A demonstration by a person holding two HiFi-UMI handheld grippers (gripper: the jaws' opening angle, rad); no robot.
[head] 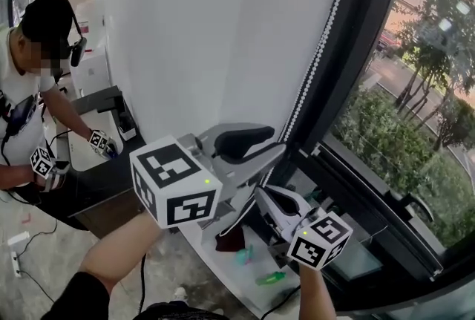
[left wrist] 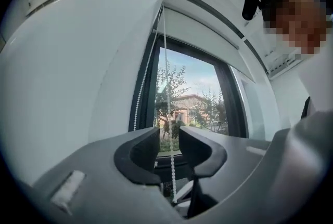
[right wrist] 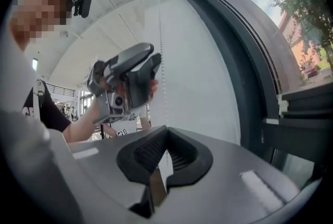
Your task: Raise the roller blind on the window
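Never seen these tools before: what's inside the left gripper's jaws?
A white bead chain runs between the left gripper's open jaws, seemingly touching neither. Its lower end is hidden behind the gripper body. The window shows beyond.

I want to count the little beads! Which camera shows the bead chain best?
The left gripper view: the bead chain hangs close and sharp between the jaws of the open left tool. The head view shows it small beside the blind; the right gripper view shows it faint.
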